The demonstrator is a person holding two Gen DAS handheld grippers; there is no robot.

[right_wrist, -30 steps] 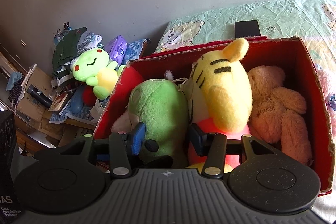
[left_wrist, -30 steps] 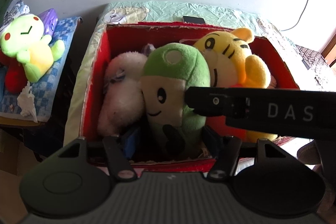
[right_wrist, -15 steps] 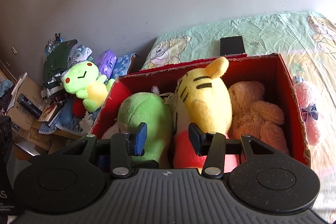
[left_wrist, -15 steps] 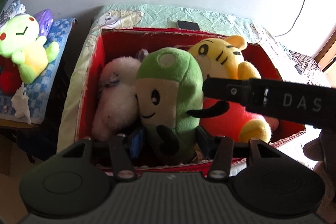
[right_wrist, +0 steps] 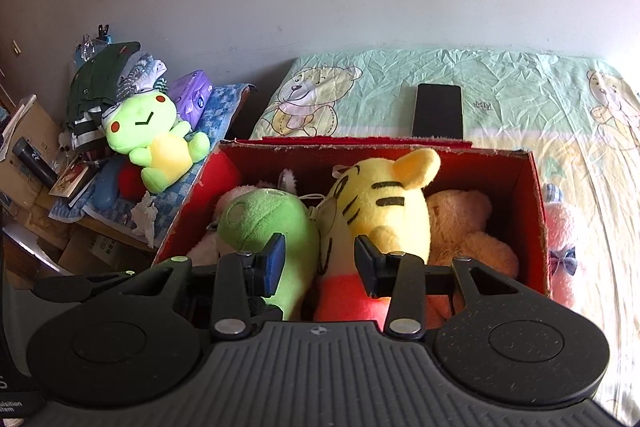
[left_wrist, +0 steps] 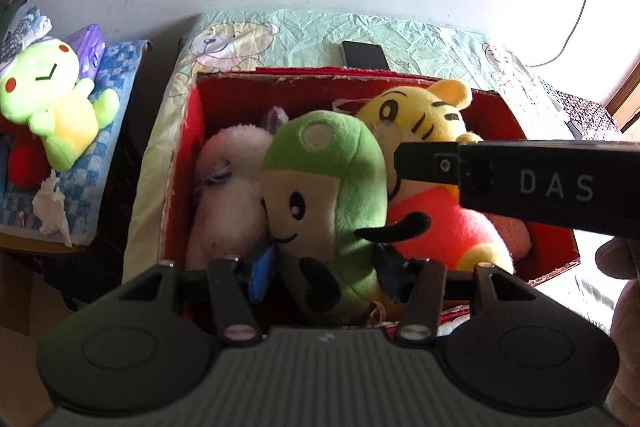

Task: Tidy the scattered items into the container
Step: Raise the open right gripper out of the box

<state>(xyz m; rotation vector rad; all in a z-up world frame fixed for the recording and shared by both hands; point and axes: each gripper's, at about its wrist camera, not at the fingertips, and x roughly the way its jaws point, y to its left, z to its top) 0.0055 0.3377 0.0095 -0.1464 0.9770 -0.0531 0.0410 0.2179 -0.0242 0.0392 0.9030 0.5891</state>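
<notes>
The green plush (left_wrist: 324,195) stands upright in the red box (left_wrist: 192,155) between the white plush (left_wrist: 228,183) and the tiger plush (left_wrist: 424,123). It looks light and squashy; I'd pinch its lower body. My left claw (left_wrist: 324,267) straddles its base, spread, apparently not squeezing. My right claw (right_wrist: 318,263) hangs released above the box, on the bed (right_wrist: 520,87).

The box (right_wrist: 536,187) is sitting on the bed (right_wrist: 520,95), holding four toys in a row: the lamb (left_wrist: 232,179) at the left, then the pea (left_wrist: 324,187), the tiger (right_wrist: 384,203) and the bear (right_wrist: 464,227) at the right. A phone (right_wrist: 438,109) is lying on the bed behind the box. A doll (right_wrist: 560,239) is lying just outside the box's right wall. A frog (right_wrist: 152,135) is resting on the table (right_wrist: 224,99) left of the bed.
</notes>
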